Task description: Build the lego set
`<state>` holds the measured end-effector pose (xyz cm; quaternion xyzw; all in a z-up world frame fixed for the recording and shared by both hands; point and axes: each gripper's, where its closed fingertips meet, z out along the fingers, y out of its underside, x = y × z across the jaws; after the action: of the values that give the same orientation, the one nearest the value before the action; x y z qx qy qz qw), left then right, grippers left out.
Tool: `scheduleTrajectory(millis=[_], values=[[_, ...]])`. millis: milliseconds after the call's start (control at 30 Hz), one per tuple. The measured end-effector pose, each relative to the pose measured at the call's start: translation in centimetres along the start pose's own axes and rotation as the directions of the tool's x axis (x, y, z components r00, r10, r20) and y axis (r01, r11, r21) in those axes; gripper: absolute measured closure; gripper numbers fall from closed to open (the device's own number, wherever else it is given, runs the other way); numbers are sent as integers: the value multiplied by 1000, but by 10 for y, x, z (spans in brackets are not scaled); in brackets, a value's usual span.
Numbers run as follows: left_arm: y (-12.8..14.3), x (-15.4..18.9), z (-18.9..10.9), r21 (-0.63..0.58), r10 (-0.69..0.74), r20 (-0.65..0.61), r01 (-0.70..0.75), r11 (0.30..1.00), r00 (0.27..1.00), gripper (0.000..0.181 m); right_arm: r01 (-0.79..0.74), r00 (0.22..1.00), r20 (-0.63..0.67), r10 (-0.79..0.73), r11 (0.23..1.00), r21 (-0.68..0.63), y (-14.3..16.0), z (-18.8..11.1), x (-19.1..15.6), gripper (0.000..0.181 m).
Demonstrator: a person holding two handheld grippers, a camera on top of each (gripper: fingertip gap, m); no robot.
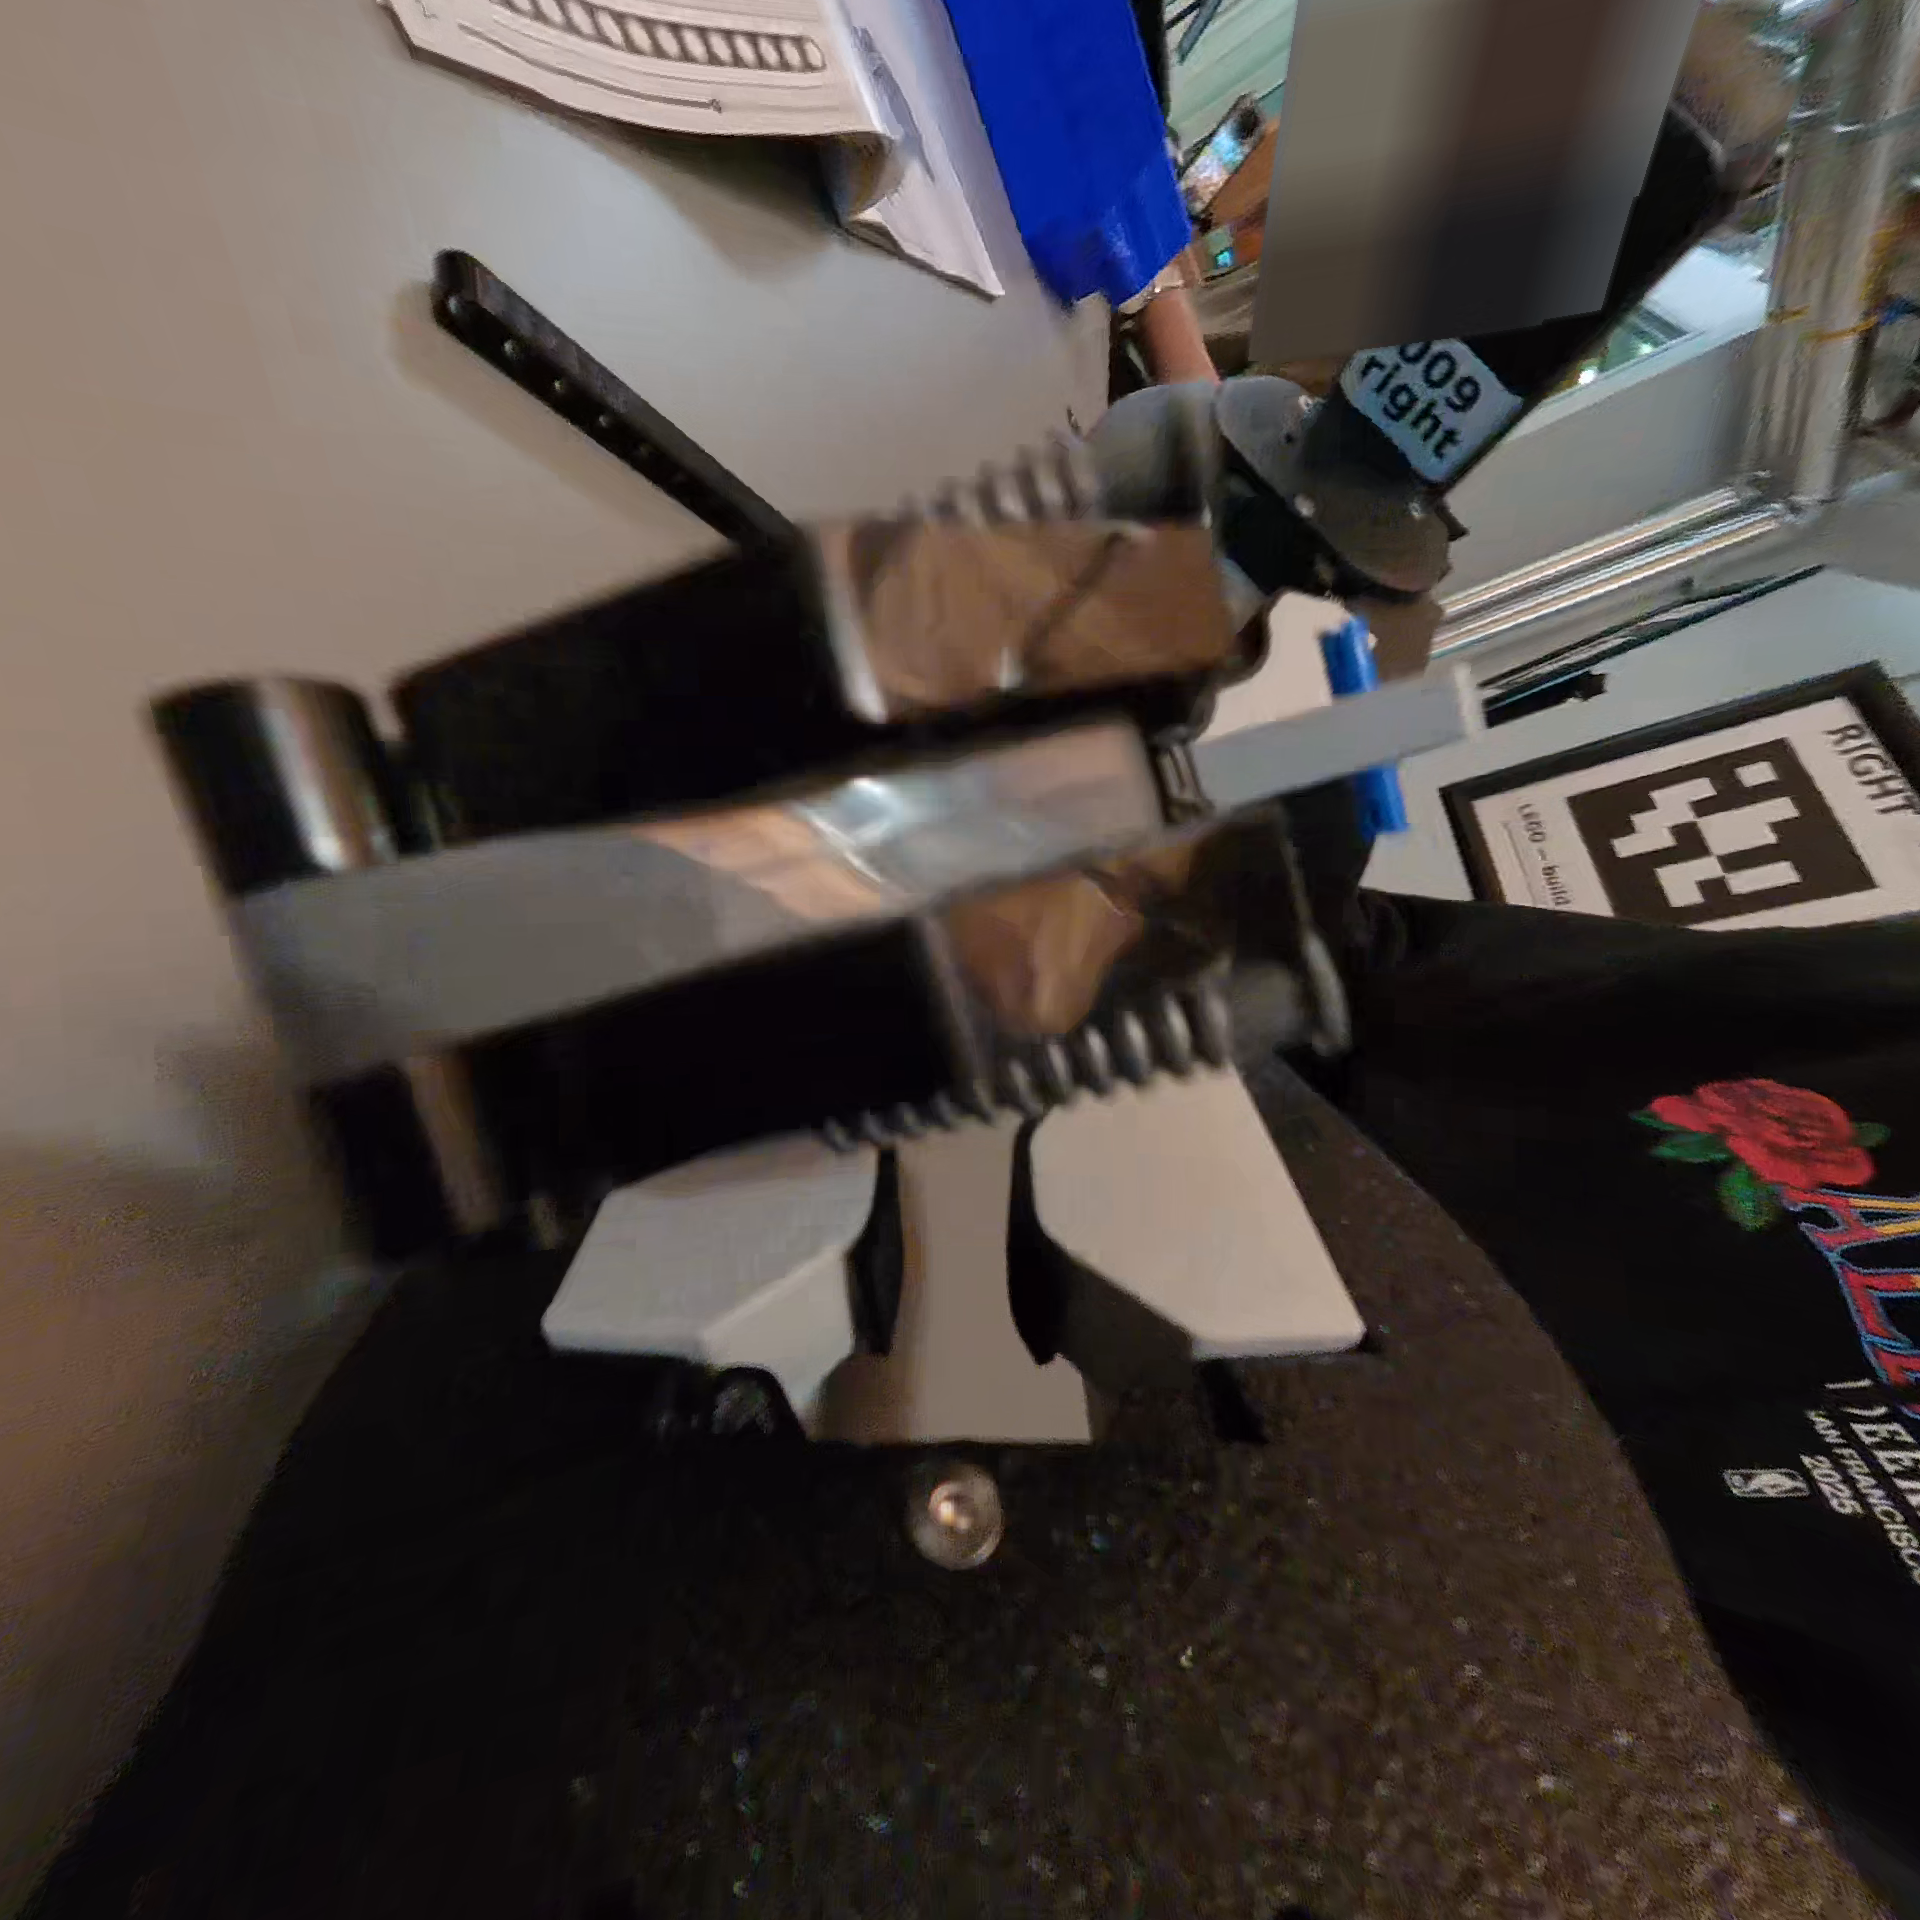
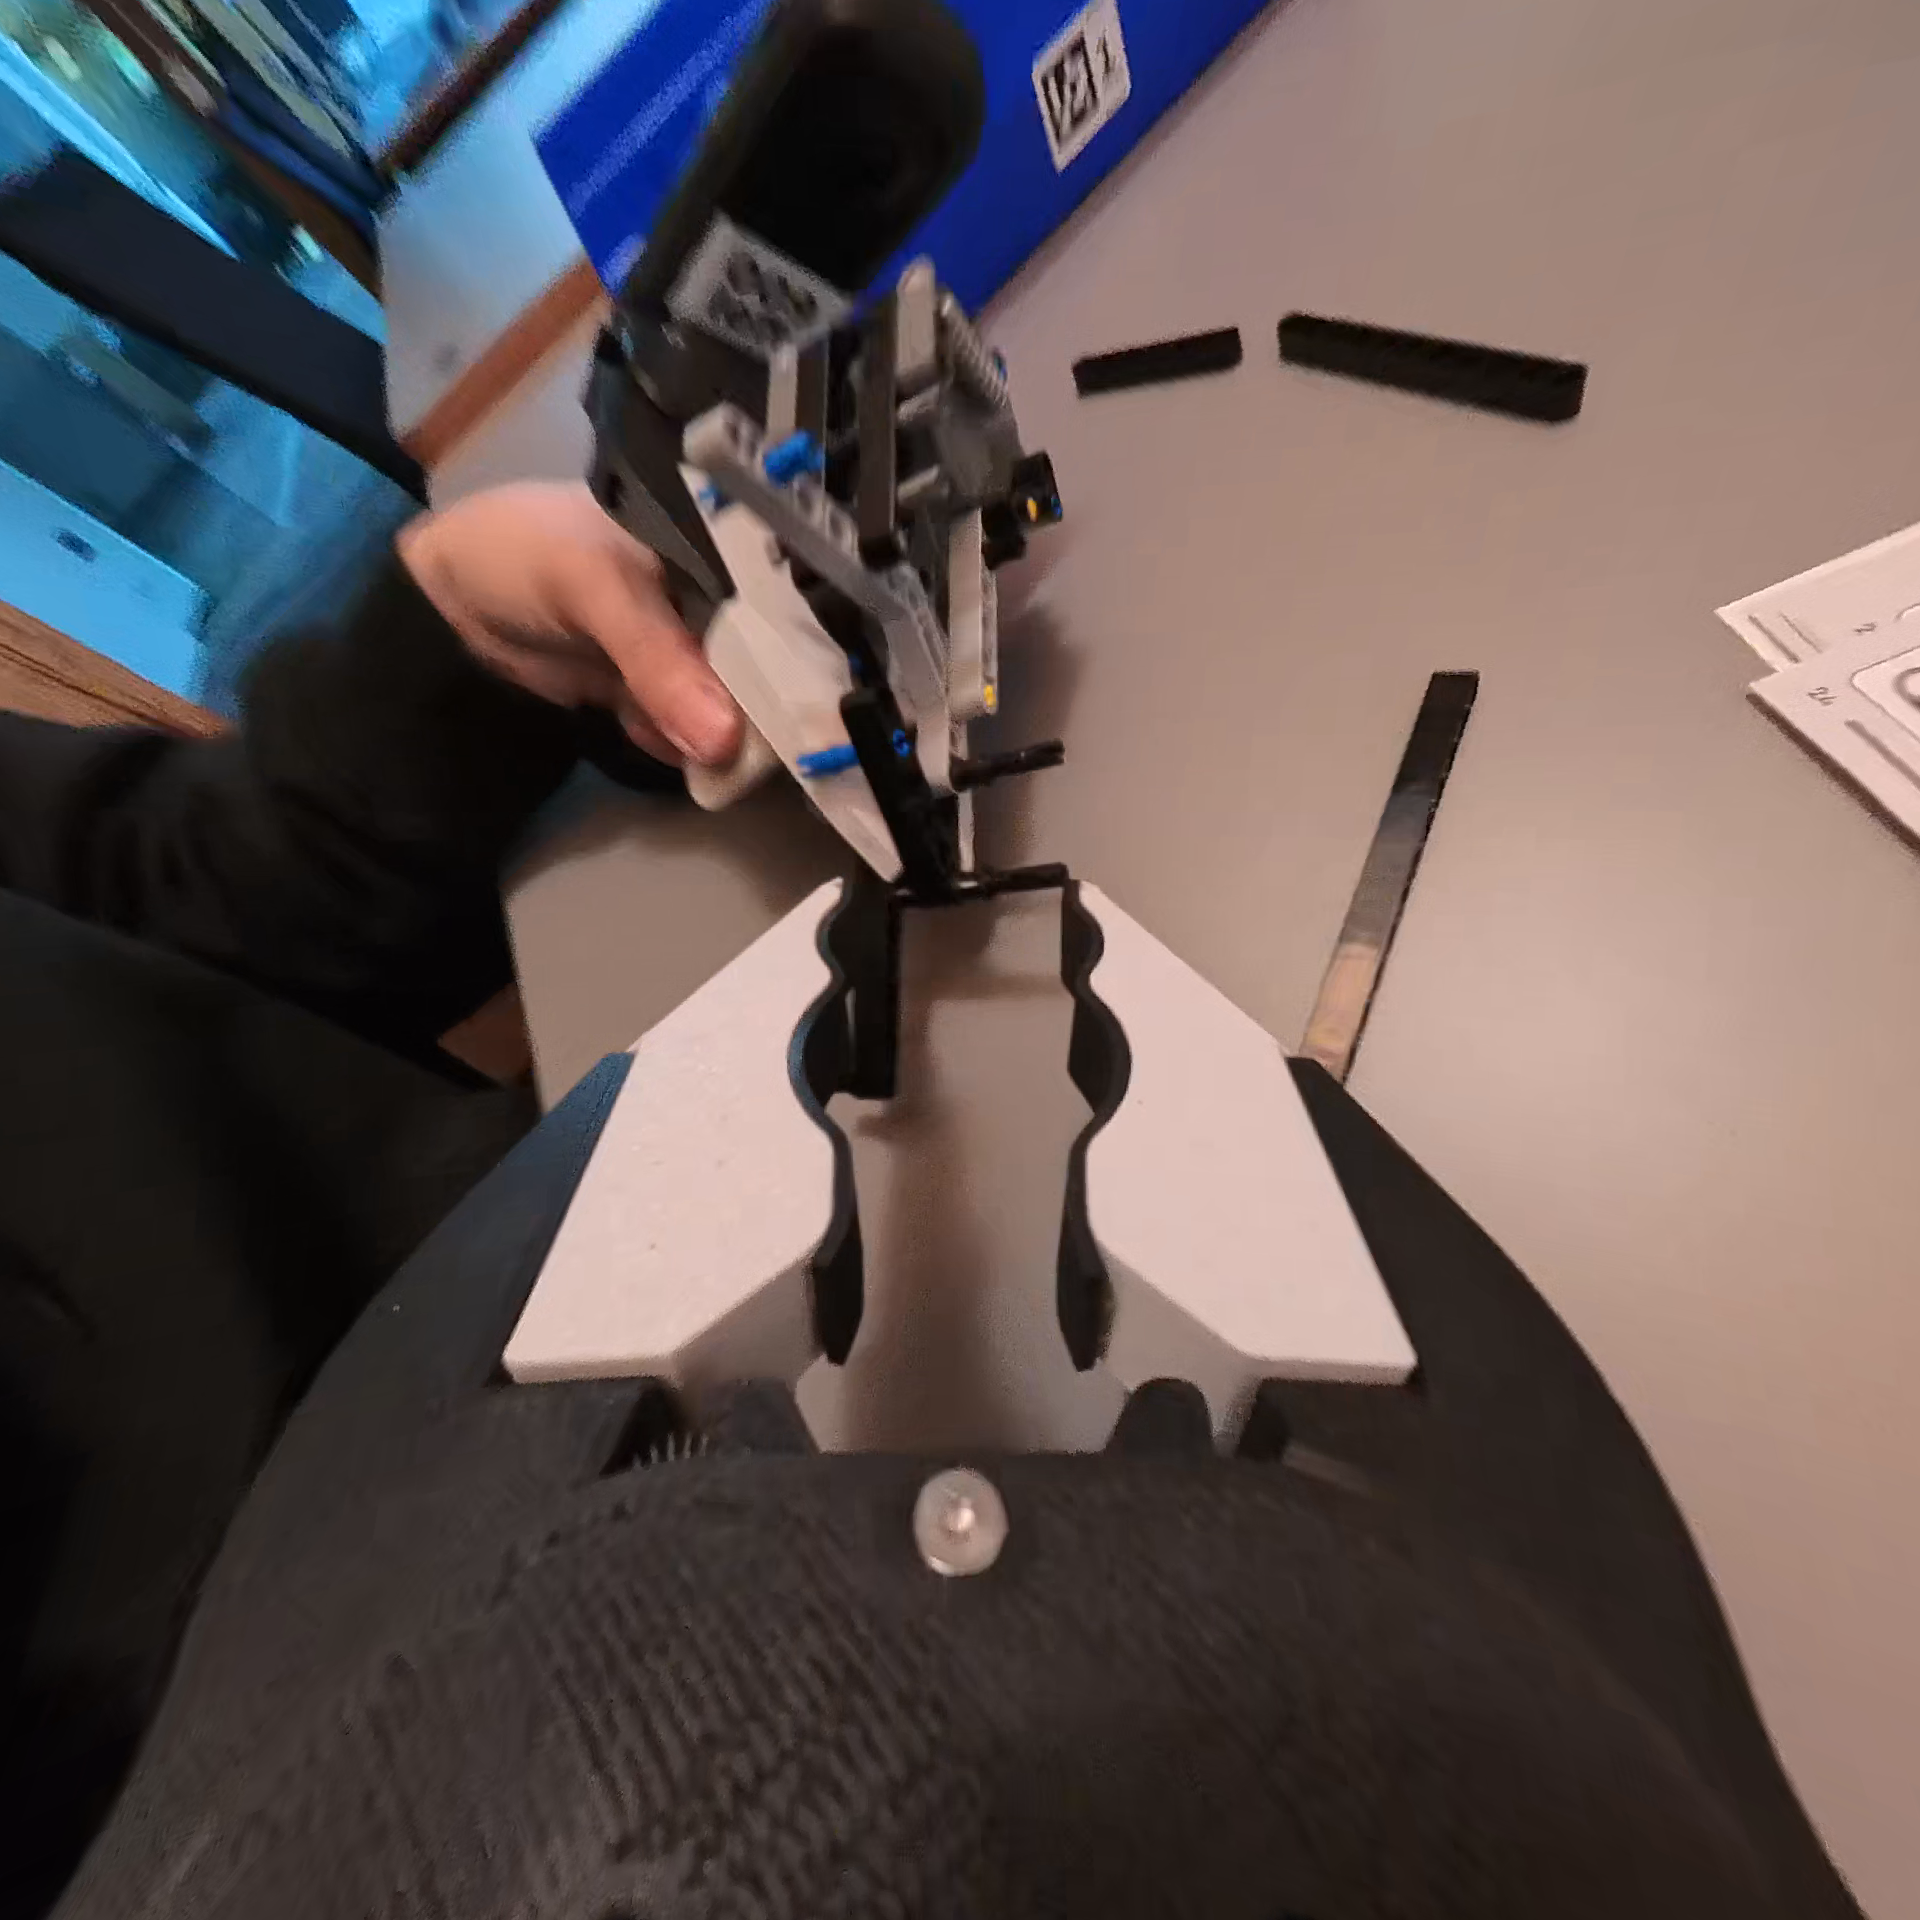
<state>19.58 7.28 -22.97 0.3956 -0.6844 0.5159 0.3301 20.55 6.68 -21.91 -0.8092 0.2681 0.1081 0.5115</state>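
Note:
The lego model (image 1: 790, 831), grey and black with springs and blue pins, fills the left wrist view, blurred and very close. My left gripper (image 1: 951, 1153) is shut on it from below. In the right wrist view the same model (image 2: 862, 540) hangs tilted above the grey table, held by the left gripper and a hand (image 2: 561, 613). My right gripper (image 2: 966, 904) is closed on a black L-shaped lego piece (image 2: 875, 997). The piece's thin bar spans both tips. The piece touches the model's lower end. The right gripper also shows in the left wrist view (image 1: 1309, 499), at the model's far end.
Two short black beams (image 2: 1156, 361) (image 2: 1432, 367) and a long black beam (image 2: 1392, 873) lie on the table. Another black beam (image 1: 592, 405) lies behind the model. Instruction sheets (image 2: 1849, 707), a blue box (image 2: 1039, 156) and a marker card (image 1: 1714, 821) are nearby. A person's black shirt (image 1: 1662, 1247) is close. Both grippers' tips are close together, under 4 cm apart.

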Motion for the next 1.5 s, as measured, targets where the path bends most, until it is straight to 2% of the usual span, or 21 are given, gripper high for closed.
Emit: scheduleTrajectory(millis=[100,233,300,400,700,767,833,967,1067,1167,1233,1300,1367,1433,1500], values=[[1,-2,1,15,-2,47,2,1000,999,172,90,989,-112,-99,992,-84,15,8,13,140],[5,-5,2,19,1,126,-3,1000,992,168,131,980,-136,-144,987,-98,18,13,9,141],[7,-9,1,12,-1,201,-2,1000,980,160,169,971,-153,-186,979,-115,21,14,7,142],[9,-12,-1,4,7,286,-8,1000,958,153,186,968,-141,-207,971,-149,26,18,3,151],[18,-11,-17,73,-86,315,66,995,945,151,198,969,-116,-219,965,-171,27,31,-6,148],[20,-6,-21,92,-114,299,90,992,948,141,223,960,-128,-248,958,-180,29,32,-9,148],[24,-4,-27,91,-135,296,113,989,946,137,257,954,-109,-280,948,-190,32,33,-16,146],[28,-4,-41,93,-136,337,111,989,932,131,314,939,-98,-329,939,-141,23,16,-17,144],[29,-7,-54,121,-147,370,109,987,917,129,400,882,-239,-407,913,-77,-2,-32,13,135],[30,-10,-62,153,-159,387,107,982,908,129,485,745,-494,-448,873,-60,-27,-99,79,130],[30,-13,-65,167,-149,404,87,982,903,134,506,653,-596,-468,854,-117,-30,-134,122,115],[26,-16,-66,205,-160,399,82,975,903,136,522,652,-566,-504,840,-146,-24,-142,145,102],[15,-20,-66,267,-176,381,74,961,907,135,519,654,-529,-541,830,-207,-15,-141,162,100],[4,-25,-65,308,-185,364,70,949,913,135,513,628,-526,-573,814,-273,-10,-144,176,103],[-6,-28,-65,337,-168,358,41,941,918,130,502,640,-528,-559,824,-264,-10,-143,183,109]])
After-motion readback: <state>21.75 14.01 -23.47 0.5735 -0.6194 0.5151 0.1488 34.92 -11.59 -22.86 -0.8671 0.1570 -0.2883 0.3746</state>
